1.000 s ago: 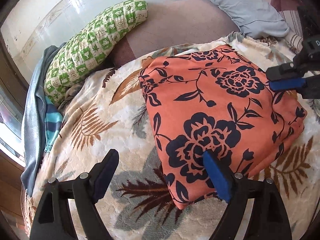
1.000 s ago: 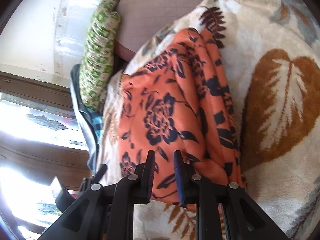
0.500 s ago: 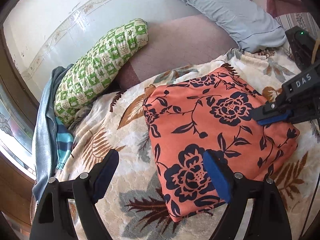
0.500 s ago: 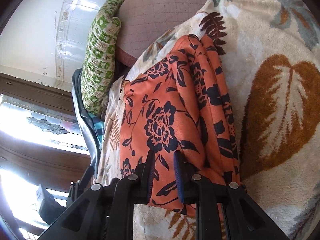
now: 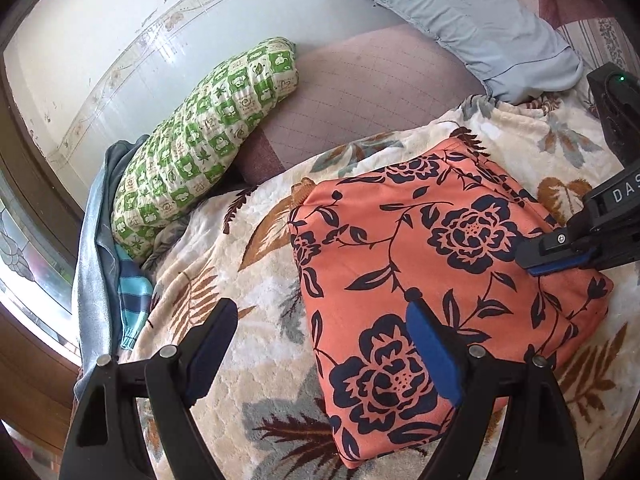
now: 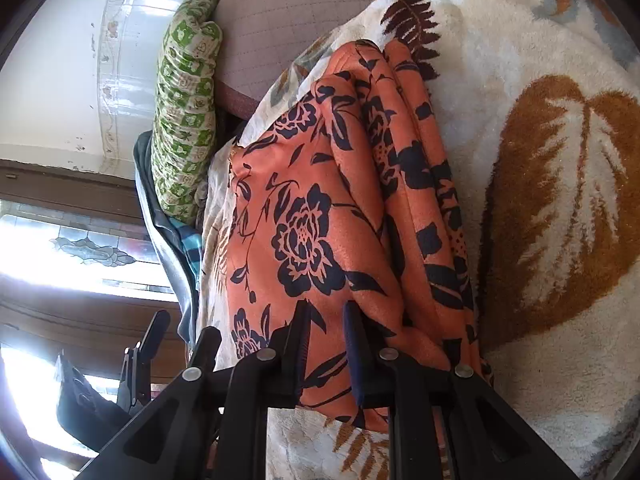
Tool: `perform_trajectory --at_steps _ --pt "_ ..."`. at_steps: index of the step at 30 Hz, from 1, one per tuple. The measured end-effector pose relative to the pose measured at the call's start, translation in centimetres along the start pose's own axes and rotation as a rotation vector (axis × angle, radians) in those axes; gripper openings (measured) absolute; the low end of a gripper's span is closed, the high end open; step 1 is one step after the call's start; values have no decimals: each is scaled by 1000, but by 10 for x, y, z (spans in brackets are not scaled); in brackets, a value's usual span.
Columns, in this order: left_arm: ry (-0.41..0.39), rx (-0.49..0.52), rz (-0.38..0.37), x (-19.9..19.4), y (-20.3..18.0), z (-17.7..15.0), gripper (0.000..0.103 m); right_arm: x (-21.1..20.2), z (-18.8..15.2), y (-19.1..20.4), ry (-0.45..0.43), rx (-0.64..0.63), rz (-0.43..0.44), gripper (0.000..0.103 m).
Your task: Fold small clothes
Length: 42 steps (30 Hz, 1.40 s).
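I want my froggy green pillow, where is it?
In the left wrist view the green pillow is upper left, against the wall, beyond the blanket and left of the orange cloth.

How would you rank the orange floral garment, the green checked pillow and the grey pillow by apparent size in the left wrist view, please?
1. orange floral garment, though it lies nearest the camera
2. green checked pillow and grey pillow: too alike to rank
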<state>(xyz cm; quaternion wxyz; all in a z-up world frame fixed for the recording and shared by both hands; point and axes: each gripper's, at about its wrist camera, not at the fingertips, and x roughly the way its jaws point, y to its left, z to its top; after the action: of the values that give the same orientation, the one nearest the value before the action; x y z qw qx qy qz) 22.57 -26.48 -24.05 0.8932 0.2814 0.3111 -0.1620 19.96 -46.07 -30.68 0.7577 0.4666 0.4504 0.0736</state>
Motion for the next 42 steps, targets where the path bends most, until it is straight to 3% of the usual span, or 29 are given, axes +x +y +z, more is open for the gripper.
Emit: perform_trajectory --at_steps 6,10,18,23,42 --pt "3 -31 24 5 13 3 87 -12 1 15 -76 -57 29 22" --pt "-5 -76 68 1 38 6 87 1 1 8 -39 -29 -45 20" --pt "-65 -221 196 -30 109 7 87 9 2 8 -39 -40 -57 20" --pt "-92 -266 237 -48 134 4 87 12 1 11 -39 -45 -65 20" --pt "-105 -276 245 -58 135 5 87 14 1 11 -27 -44 -64 20"
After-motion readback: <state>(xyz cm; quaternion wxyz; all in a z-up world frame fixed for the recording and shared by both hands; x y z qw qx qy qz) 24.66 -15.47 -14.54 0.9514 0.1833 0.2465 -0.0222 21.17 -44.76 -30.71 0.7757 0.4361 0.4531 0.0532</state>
